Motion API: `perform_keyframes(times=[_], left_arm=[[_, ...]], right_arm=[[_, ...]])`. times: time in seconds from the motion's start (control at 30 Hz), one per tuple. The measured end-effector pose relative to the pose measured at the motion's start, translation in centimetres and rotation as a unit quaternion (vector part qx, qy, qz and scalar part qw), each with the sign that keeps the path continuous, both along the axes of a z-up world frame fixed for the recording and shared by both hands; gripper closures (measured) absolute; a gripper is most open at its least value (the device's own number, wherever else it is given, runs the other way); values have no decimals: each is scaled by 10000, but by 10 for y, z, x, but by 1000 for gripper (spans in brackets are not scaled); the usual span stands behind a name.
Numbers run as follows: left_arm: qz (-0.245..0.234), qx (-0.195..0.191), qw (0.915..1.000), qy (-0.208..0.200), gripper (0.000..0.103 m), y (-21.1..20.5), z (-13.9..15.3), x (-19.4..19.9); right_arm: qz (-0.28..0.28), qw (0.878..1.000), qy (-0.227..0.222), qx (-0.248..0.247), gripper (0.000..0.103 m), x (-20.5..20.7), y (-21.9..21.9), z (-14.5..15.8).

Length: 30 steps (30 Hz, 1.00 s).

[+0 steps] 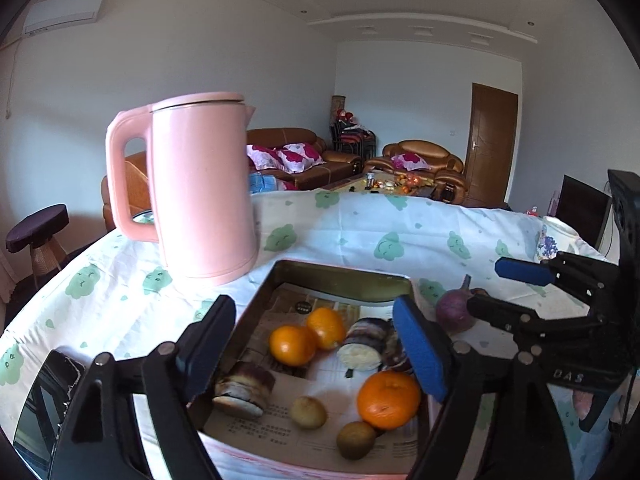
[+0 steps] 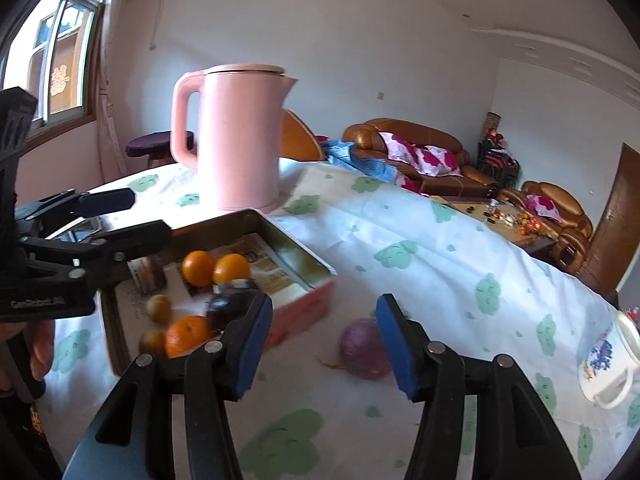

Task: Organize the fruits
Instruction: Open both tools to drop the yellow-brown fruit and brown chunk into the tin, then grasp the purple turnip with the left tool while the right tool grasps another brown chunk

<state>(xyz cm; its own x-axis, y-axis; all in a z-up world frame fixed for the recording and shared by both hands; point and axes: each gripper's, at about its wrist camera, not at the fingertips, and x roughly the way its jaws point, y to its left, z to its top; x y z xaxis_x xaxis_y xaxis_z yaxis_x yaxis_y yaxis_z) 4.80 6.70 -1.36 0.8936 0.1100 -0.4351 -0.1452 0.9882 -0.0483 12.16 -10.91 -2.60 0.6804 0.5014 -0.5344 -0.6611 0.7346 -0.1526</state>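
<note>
target: purple fruit (image 2: 365, 354) on the tablecloth (image 2: 440, 264), just outside the tin's (image 2: 298, 258) right wall
right gripper (image 2: 324, 344): spread wide, empty, fruit just ahead between the fingers
left gripper (image 1: 316, 344): spread, empty, over tin
nearer: right

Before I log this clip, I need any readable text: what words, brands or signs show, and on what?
"DAS": white letters on the right tool, seen from the left wrist; the start is hidden.
"GenRobot.AI": faint, roughly, on the left tool, seen from the right wrist.
Newspaper lining the tin tray: print too small.
Window decal: a red sign, too blurred.
</note>
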Motion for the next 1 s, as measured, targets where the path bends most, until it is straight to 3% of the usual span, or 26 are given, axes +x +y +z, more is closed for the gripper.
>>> perform_keyframes(times=[0.13,0.27,0.7,0.77,1.0], left_arm=[[-322,65,9995,13,17,-33,4,15],[-512,242,9984,85,14,-64,4,33],[-481,274,9974,452,9,-84,-9,66],[-504,303,9970,496,9,-87,-11,67],[-715,450,9943,650,10,-105,-17,77]], right_arm=[[-727,9971,195,119,46,31,-37,-1],[-1103,9923,568,37,45,61,-47,-15],[-1067,9769,1849,6,46,104,-45,-56],[-1002,9769,1887,-7,60,103,-44,-57],[-1027,9796,1728,-65,61,91,-54,-54]])
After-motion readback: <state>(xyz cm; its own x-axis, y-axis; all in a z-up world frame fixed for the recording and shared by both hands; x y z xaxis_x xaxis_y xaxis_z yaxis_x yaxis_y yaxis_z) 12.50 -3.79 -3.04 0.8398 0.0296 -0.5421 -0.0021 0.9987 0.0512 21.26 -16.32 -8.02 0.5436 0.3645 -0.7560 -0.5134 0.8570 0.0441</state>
